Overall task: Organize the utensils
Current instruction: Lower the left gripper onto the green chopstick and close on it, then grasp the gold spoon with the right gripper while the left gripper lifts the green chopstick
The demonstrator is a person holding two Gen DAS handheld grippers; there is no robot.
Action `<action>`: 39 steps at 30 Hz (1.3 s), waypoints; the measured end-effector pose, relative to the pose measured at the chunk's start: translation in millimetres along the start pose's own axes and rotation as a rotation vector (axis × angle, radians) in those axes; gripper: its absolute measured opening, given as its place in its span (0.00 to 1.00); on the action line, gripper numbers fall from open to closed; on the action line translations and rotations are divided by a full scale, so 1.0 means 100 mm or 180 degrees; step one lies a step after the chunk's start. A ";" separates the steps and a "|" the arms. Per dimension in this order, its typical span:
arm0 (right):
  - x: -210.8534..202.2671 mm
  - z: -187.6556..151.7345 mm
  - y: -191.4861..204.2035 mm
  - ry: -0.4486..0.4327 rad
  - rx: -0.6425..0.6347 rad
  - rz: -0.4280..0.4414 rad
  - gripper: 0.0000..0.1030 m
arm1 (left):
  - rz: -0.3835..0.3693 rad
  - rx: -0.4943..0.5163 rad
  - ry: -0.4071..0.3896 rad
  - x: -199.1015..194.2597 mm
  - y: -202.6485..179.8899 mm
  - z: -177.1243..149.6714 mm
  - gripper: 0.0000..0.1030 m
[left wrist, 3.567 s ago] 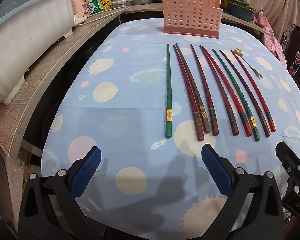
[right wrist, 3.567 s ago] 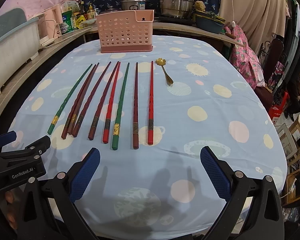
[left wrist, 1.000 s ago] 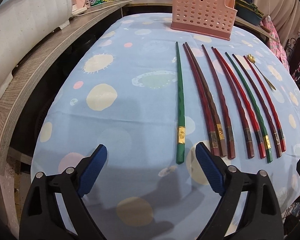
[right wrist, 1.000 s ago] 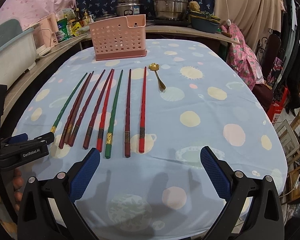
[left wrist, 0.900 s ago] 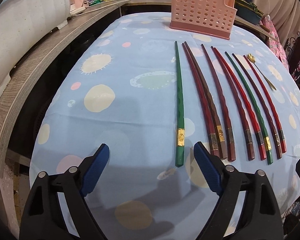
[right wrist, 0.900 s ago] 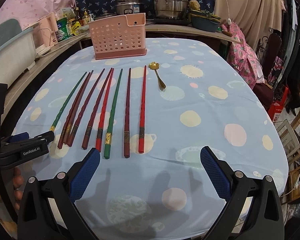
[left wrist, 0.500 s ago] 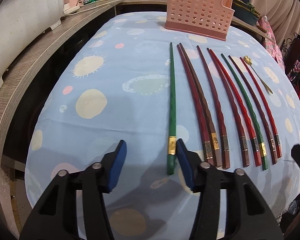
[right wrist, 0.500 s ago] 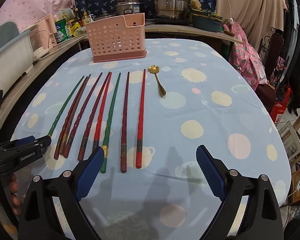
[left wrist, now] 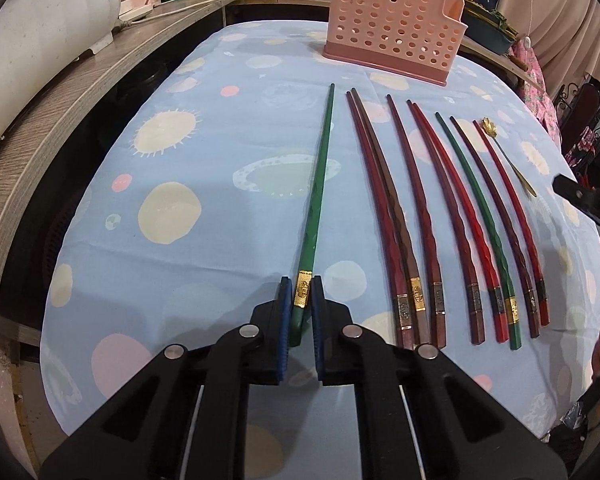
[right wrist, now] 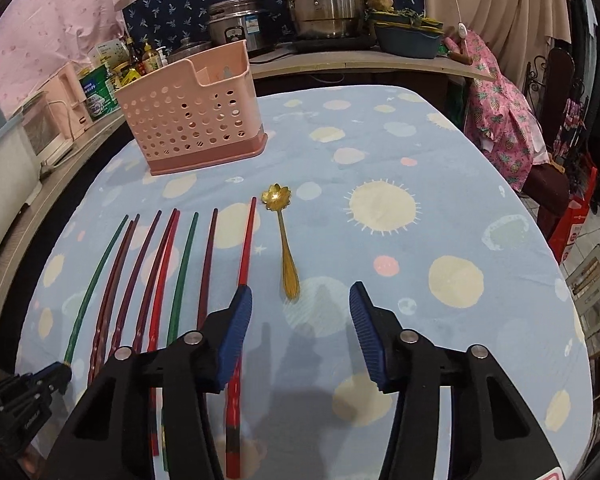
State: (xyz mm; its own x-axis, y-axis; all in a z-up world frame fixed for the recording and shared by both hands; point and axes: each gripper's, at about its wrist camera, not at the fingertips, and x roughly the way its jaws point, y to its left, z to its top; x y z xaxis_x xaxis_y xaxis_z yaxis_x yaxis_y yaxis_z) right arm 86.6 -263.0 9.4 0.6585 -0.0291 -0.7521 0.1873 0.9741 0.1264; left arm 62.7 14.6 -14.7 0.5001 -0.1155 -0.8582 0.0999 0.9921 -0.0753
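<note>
Green chopstick point(left wrist: 315, 208), leftmost in the row on my dotted tablecloth point(left wrist: 204, 152), is pinched at its gold band by my left gripper point(left wrist: 301, 312). My right gripper point(right wrist: 300, 332) is spread wide, holding nothing, just short of the gold spoon point(right wrist: 285, 240); pink caddy point(right wrist: 192, 116) stands beyond.

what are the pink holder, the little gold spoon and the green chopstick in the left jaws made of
Pink utensil holder: looks like moulded plastic, matte, with regular punched round holes.
Gold spoon: likely metal, shiny gold finish with bright glints on its flower-shaped bowl.
Green chopstick: probably lacquered wood or resin, I cannot tell which; glossy green with a gold band near the thick end, where the left gripper clamps it.
</note>
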 end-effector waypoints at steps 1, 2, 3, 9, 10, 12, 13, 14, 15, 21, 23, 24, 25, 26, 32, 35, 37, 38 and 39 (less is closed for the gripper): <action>0.05 0.03 0.00 0.0018 0.0001 0.0017 0.38 | 0.0004 0.0001 0.0000 0.00 0.00 0.00 0.09; 0.11 0.06 -0.01 0.0033 0.0003 0.0033 0.36 | 0.0011 0.0008 -0.0002 0.00 0.00 0.00 0.09; 0.16 0.08 -0.02 0.0049 0.0003 0.0043 0.35 | 0.0017 0.0014 -0.0004 0.00 -0.01 -0.01 0.09; 0.39 0.13 0.01 0.0177 -0.0027 0.0074 0.26 | 0.0033 0.0040 -0.0009 0.00 -0.02 -0.02 0.09; 0.42 0.13 0.01 0.0196 -0.0034 0.0074 0.25 | 0.0031 0.0041 -0.0006 0.00 -0.01 -0.02 0.09; 0.46 0.10 0.01 0.0239 -0.0032 0.0075 0.24 | 0.0021 0.0034 0.0000 0.00 -0.01 -0.01 0.09; 0.48 0.09 0.00 0.0244 -0.0027 0.0074 0.22 | 0.0022 0.0034 -0.0002 0.00 -0.01 -0.01 0.09; 0.47 0.08 0.00 0.0218 -0.0042 0.0070 0.22 | 0.0021 0.0038 0.0000 0.00 -0.01 -0.01 0.09; 0.48 0.07 0.00 0.0212 -0.0058 0.0065 0.22 | 0.0023 0.0039 -0.0002 0.00 -0.01 -0.02 0.09; 0.47 0.06 0.01 0.0196 -0.0090 0.0016 0.17 | 0.0006 0.0029 -0.0004 0.00 -0.01 -0.02 0.09; 0.46 0.05 0.00 0.0195 -0.0079 0.0016 0.13 | -0.0008 0.0018 -0.0003 0.00 0.00 -0.02 0.09; 0.46 0.05 -0.01 0.0198 -0.0076 0.0017 0.12 | -0.0011 0.0017 -0.0003 0.00 0.00 -0.02 0.09; 0.45 0.04 -0.01 0.0201 -0.0077 0.0012 0.10 | -0.0012 0.0017 -0.0003 0.00 0.00 -0.02 0.09; 0.44 0.03 -0.02 0.0206 -0.0071 0.0013 0.07 | -0.0014 0.0018 -0.0002 0.00 0.00 -0.02 0.09; 0.35 -0.04 -0.07 0.0222 0.0004 0.0053 0.02 | -0.0029 -0.0004 0.0006 -0.01 0.02 -0.02 0.08; 0.27 -0.07 -0.08 0.0191 0.0012 0.0057 0.02 | -0.0032 -0.0021 -0.0005 -0.03 0.03 -0.01 0.08; 0.20 -0.07 -0.10 0.0160 0.0038 0.0070 0.02 | -0.0029 -0.0026 -0.0033 -0.05 0.04 0.02 0.07; 0.16 -0.07 -0.11 0.0143 0.0052 0.0077 0.02 | -0.0029 -0.0032 -0.0052 -0.08 0.05 0.03 0.07; 0.12 -0.06 -0.11 0.0126 0.0062 0.0083 0.02 | -0.0031 -0.0036 -0.0073 -0.10 0.06 0.04 0.07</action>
State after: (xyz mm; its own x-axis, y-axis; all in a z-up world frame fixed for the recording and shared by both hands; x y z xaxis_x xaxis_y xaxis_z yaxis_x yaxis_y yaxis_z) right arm 88.3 -272.7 -5.0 0.6339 0.0054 -0.7734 0.1850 0.9699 0.1585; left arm 62.0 21.6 -4.4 0.5188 -0.1262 -0.8455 0.0953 0.9914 -0.0894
